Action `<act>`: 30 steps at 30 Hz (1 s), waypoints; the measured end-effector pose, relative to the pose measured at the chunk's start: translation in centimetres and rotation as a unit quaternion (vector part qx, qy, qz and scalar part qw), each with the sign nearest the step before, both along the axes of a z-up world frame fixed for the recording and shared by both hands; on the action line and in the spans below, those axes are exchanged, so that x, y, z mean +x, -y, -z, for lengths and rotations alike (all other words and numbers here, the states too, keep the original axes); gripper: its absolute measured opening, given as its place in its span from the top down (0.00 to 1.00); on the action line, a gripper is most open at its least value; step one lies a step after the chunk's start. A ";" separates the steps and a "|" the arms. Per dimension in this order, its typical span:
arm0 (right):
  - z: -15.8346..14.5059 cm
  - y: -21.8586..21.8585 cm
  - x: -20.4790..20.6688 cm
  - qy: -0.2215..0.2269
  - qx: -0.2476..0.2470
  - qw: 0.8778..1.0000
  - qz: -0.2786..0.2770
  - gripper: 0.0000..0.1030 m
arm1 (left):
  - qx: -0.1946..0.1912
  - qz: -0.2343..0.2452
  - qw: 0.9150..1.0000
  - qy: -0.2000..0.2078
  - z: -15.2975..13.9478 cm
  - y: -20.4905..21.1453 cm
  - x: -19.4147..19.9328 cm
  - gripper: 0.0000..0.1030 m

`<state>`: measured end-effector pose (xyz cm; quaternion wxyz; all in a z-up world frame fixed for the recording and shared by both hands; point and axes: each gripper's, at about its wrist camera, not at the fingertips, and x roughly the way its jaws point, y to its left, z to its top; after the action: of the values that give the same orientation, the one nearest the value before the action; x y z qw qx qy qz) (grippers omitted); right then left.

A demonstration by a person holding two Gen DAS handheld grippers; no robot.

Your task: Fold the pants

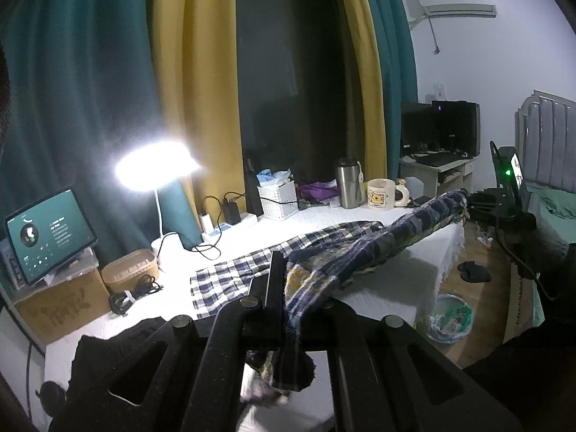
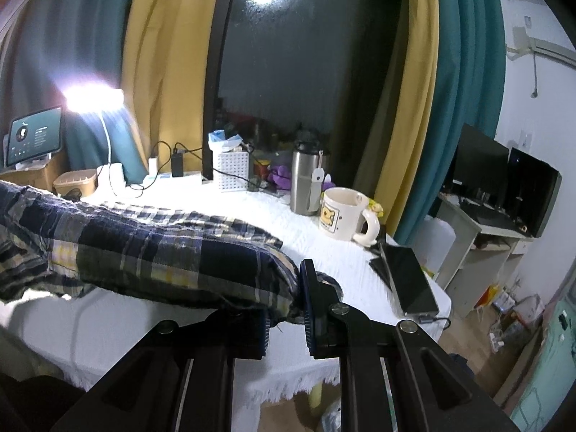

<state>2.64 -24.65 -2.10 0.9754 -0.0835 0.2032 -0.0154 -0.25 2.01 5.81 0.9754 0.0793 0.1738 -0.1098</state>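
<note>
My table wears a white cloth. Just beside the cream mug stand a steel tumbler and a phone; plaid pants lie left of it.

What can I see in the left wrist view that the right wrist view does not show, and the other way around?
Only the left wrist view shows the black garment at the table's near left corner, the wastebasket on the floor and the left gripper shut on the plaid pants.

Only the right wrist view shows the phone beside the mug and the right gripper clamping the pants.

Both show the pants, mug, steel tumbler, lamp and tablet.
</note>
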 end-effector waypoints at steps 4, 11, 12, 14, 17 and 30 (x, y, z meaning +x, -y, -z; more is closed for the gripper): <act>-0.8 -0.1 1.1 0.003 -0.004 1.000 0.003 0.85 | 0.004 0.002 1.000 0.005 -0.5 -0.3 1.2 0.98; -1.9 -0.2 3.1 0.007 -0.007 1.000 0.009 0.85 | 0.015 0.006 1.000 0.005 -1.0 -0.8 3.2 0.98; -2.0 -0.2 3.4 0.006 -0.007 1.000 0.009 0.85 | 0.016 0.006 1.000 0.005 -1.0 -0.9 3.5 0.98; -2.3 -0.2 4.0 0.005 -0.008 1.000 0.011 0.85 | 0.018 0.007 1.000 0.005 -1.2 -1.1 4.2 0.98; -2.6 -0.4 4.9 0.004 -0.009 1.000 0.012 0.85 | 0.021 0.005 1.000 0.004 -1.3 -1.4 5.1 0.98; -3.4 -0.7 8.9 -0.009 -0.008 1.000 0.017 0.85 | 0.023 0.003 1.000 -0.008 -1.5 -2.5 9.5 0.98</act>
<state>11.58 -23.92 1.31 0.9725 -0.0880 0.2132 -0.0327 9.23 4.47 7.27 0.9715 0.1017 0.1840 -0.1092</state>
